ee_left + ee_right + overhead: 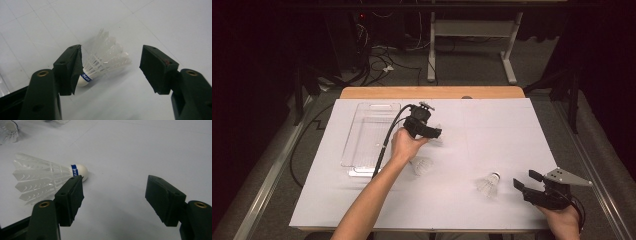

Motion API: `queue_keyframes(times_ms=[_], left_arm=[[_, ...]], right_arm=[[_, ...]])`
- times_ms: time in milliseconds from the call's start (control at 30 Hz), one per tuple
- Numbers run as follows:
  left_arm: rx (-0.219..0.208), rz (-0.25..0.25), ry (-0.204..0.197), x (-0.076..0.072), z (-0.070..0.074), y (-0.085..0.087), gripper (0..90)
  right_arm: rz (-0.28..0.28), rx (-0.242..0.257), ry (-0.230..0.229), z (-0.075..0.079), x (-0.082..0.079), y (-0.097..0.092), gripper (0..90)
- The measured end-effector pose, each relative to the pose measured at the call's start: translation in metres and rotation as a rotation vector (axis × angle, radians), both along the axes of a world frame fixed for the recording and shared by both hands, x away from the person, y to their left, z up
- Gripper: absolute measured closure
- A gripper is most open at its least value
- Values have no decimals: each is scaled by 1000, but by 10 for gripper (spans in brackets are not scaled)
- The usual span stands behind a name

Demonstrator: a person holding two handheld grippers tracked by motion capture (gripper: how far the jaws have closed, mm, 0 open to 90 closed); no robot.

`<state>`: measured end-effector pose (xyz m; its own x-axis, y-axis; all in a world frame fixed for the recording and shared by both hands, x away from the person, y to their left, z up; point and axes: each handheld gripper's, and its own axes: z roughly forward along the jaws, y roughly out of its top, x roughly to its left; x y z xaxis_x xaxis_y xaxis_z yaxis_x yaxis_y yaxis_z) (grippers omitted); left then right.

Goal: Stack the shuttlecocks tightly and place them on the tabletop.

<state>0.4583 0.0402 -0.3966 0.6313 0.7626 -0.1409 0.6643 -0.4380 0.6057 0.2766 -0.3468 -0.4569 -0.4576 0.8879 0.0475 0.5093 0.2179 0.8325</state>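
Observation:
Three white feather shuttlecocks lie on the white table sheet (492, 130). One shuttlecock (105, 60) rests on its side between the jaws of my left gripper (110, 67), nearer the left jaw, cork toward me; the gripper (435, 133) is open around it. A second shuttlecock (422, 166) lies just below the left hand. The third shuttlecock (488, 185) lies left of my right gripper (525, 179), which is open and holds nothing. In the right gripper view that shuttlecock (47, 178) sits beside and behind the left jaw, outside the gap of the gripper (113, 195).
A clear plastic tray (357, 125) stands on the left part of the sheet, left of the left hand. The left gripper's cable (387, 140) crosses the tray's right side. Another shuttlecock (8, 131) shows far off at the top left of the right gripper view.

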Motion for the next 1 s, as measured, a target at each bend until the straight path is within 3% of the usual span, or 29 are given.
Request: queue_keyframes(times_ms=[367,1000], left_arm=[[-10,-2,-3,-9,2,12,348],[-5,-13,-13,-22,4,19,338]], right_arm=[[-1,2,3,0,0,-1,309],[-1,4,3,0,0,-1,309]])
